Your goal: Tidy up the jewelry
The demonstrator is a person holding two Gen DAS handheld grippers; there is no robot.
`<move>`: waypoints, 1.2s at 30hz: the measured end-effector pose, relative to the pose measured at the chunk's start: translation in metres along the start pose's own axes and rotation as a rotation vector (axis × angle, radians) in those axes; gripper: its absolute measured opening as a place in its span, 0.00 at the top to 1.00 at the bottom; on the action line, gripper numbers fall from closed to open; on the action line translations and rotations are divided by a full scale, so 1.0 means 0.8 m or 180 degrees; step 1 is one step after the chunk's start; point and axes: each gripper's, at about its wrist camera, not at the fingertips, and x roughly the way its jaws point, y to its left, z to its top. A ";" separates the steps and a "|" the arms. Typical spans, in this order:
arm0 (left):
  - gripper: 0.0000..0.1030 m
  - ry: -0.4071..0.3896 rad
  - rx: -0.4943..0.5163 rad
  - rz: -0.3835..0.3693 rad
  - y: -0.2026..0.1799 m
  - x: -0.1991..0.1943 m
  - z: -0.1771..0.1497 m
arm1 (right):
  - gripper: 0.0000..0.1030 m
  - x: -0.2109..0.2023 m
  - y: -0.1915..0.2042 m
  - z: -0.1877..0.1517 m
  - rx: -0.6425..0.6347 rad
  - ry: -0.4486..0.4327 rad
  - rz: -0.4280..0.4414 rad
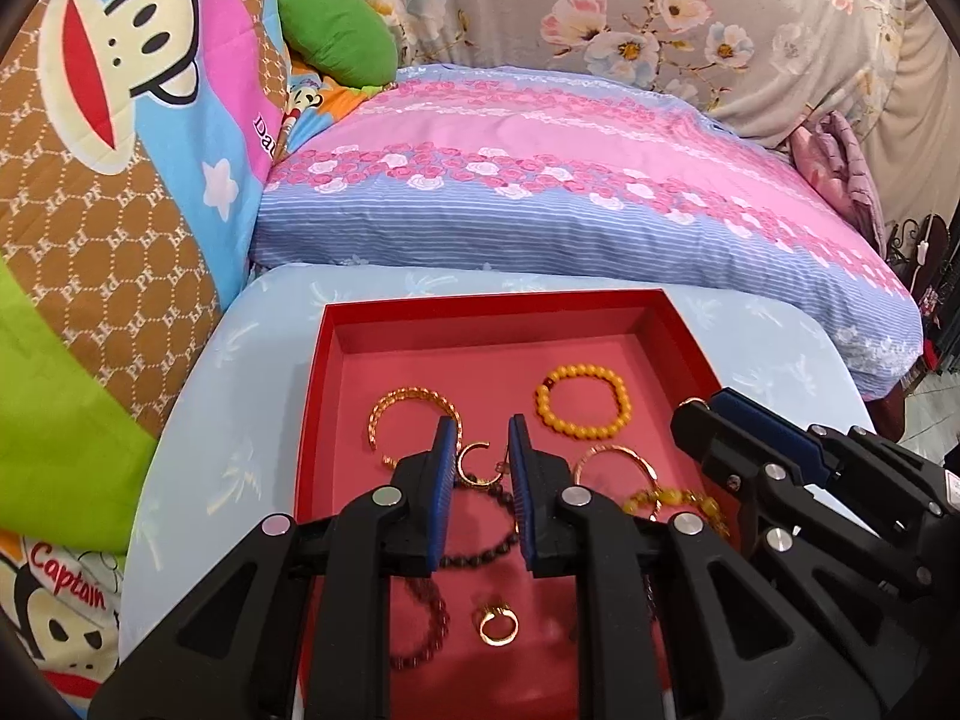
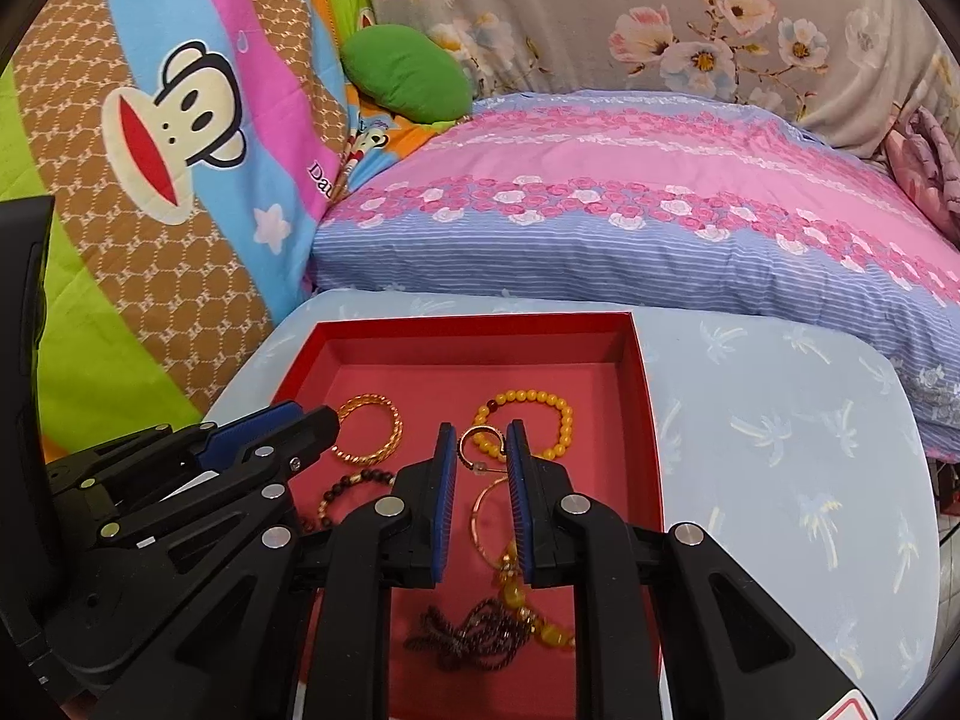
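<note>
Left wrist view: the left claw (image 1: 482, 441) is seen spread apart over the red tray (image 1: 684, 336), nothing pinched between its blue pads; a small gold hoop (image 1: 474, 463) lies just beyond the tips.
Left claw surroundings: a gold bangle (image 1: 414, 405) is seen at its left, a yellow bead bracelet (image 1: 581, 401) at its right, a dark bead bracelet (image 1: 480, 540) and a gold ring (image 1: 497, 624) under it.
Right claw: in the right wrist view the right claw (image 2: 480, 441) is held open over the same tray; a small hoop is framed between the tips, but contact cannot be told.
Below the right claw: a thin gold bangle (image 2: 489, 516), amber beads (image 2: 528, 606) and a dark tassel (image 2: 468, 636) are seen.
Tray: it is set on the table (image 2: 780, 450), covered in pale blue cloth.
Behind: a pink and blue pillow (image 1: 570, 198) is pressed against the table's far edge.
</note>
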 end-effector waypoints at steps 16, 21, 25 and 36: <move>0.83 0.0156 -0.0054 0.0091 0.017 0.053 0.007 | 0.84 0.060 -0.002 0.004 -0.0005 0.0193 -0.0037; 0.65 0.0147 -0.0063 0.0155 0.018 0.056 0.008 | 0.81 0.064 -0.003 0.004 0.0014 0.0209 -0.0073; 0.61 0.0151 -0.0070 0.0184 0.019 0.055 0.006 | 0.81 0.059 0.000 0.002 -0.0040 0.0192 -0.0153; 0.48 0.0105 -0.0084 0.0300 0.015 0.018 -0.009 | 0.74 0.017 0.005 -0.015 -0.0042 0.0147 -0.0285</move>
